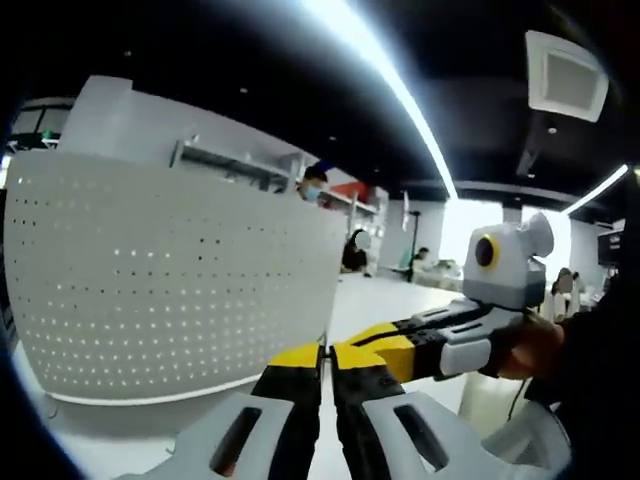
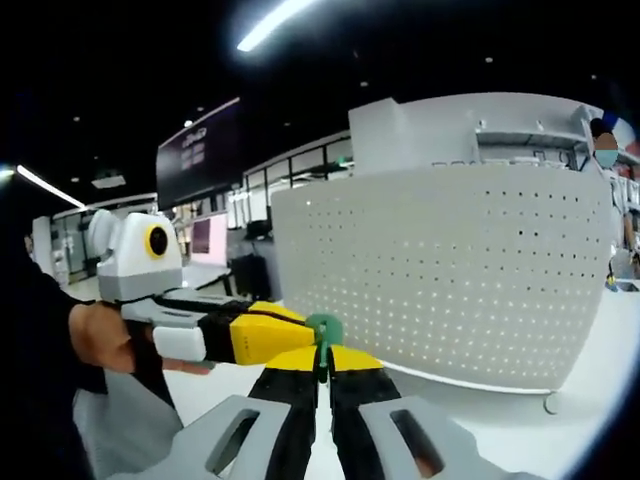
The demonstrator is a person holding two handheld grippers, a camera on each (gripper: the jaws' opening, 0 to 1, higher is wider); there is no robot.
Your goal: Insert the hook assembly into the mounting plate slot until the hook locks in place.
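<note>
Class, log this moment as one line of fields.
left gripper: shut | right gripper: shut on green hook | perforated panel: upright, hook not inserted

My left gripper (image 1: 322, 362) points forward with its yellow-tipped black fingers (image 1: 296, 358) drawn close together, only a thin gap between them. My right gripper (image 1: 385, 345) reaches in from the right side of the left gripper view, its yellow tip meeting my left fingertips; my right hand (image 1: 527, 350) wraps its grip. In the right gripper view, my right fingers (image 2: 357, 362) are pressed nearly together too, and my left gripper crosses in from the left, my left hand (image 2: 100, 335) clasped around its handle.
</note>
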